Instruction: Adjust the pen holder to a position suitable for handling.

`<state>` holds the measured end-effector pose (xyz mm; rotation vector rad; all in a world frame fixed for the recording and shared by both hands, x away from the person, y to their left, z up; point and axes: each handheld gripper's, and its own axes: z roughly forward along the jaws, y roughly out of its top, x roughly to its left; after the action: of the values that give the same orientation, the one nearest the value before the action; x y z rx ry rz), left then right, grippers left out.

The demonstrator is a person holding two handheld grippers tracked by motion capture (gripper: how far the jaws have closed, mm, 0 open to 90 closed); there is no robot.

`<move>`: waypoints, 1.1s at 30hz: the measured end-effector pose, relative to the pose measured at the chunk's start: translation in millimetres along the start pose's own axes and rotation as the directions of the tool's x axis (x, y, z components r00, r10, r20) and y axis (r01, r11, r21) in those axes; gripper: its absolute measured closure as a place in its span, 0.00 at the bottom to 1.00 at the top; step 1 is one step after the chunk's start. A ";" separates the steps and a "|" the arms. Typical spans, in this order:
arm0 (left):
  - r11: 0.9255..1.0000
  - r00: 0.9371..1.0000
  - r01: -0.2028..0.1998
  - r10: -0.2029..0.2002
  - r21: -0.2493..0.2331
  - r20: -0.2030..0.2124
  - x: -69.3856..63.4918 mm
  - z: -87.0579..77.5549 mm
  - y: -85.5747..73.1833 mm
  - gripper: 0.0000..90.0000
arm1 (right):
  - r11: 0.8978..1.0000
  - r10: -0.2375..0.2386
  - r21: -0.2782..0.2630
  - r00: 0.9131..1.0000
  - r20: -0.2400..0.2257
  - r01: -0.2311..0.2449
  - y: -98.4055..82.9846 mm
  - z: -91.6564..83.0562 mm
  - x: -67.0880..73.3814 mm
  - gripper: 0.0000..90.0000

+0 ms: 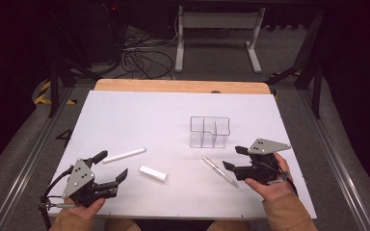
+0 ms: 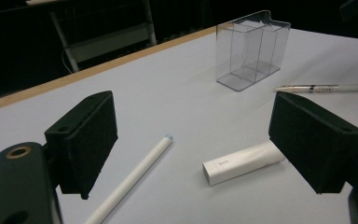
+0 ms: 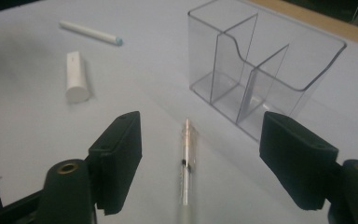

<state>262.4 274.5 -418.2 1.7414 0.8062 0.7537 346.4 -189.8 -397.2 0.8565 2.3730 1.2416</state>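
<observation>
A clear plastic organizer (image 1: 209, 131) (image 2: 251, 49) (image 3: 265, 70) with several compartments stands upright right of the table's centre. A clear pen (image 1: 220, 171) (image 2: 324, 87) (image 3: 186, 163) lies flat in front of it. My right gripper (image 1: 234, 157) (image 3: 209, 149) is open, its jaws on either side of the pen and not touching it. A long white marker with a blue tip (image 1: 124, 155) (image 2: 135, 175) (image 3: 91, 31) and a short white tube (image 1: 153, 173) (image 2: 242, 161) (image 3: 77, 77) lie at the left front. My left gripper (image 1: 112, 165) (image 2: 196, 126) is open just before them, holding nothing.
The white table top (image 1: 125, 115) ends in a wooden strip (image 1: 183, 85) at the far side. Beyond it, a white desk frame (image 1: 217, 29) stands on the floor beside a tangle of cables (image 1: 139, 57). Metal rails run along both sides of the table.
</observation>
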 end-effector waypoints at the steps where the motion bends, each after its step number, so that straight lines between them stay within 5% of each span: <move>1: 1.000 1.000 -0.002 0.002 0.000 -0.001 -0.1 -0.2 0.0 0.18 | 1.000 -0.001 0.024 1.000 0.000 0.001 -0.6 1.4 0.1 0.34; 8: 1.000 1.000 0.000 0.000 0.007 0.002 -0.2 0.5 -0.7 0.18 | 0.992 -0.005 0.129 1.000 0.000 0.005 -5.4 7.6 0.7 0.36; 13: 1.000 1.000 -0.005 0.005 0.007 0.001 -1.0 0.4 -0.2 0.18 | 0.973 0.001 0.231 1.000 0.010 -0.004 -12.6 12.4 3.0 0.41; 20: 1.000 1.000 -0.009 0.008 0.010 0.002 -1.0 0.4 -0.2 0.18 | 0.956 -0.012 0.293 1.000 0.013 0.007 -18.9 13.7 5.5 0.44; 26: 1.000 1.000 -0.010 0.010 0.008 0.002 -1.7 0.3 0.0 0.18 | 0.931 -0.021 0.364 1.000 -0.001 0.020 -25.2 18.6 8.7 0.50; 28: 1.000 1.000 -0.010 0.010 0.009 0.001 -1.7 0.4 0.0 0.18 | 0.916 -0.025 0.401 1.000 -0.005 0.025 -28.1 21.6 9.2 0.54; 33: 1.000 1.000 -0.012 0.012 0.010 0.000 -1.5 0.7 -0.1 0.18 | 0.904 -0.027 0.427 1.000 -0.004 0.027 -31.3 23.5 9.4 0.60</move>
<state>262.0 273.0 -418.6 1.7571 0.8011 0.7587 340.6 -182.9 -436.4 0.9393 2.6927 0.7096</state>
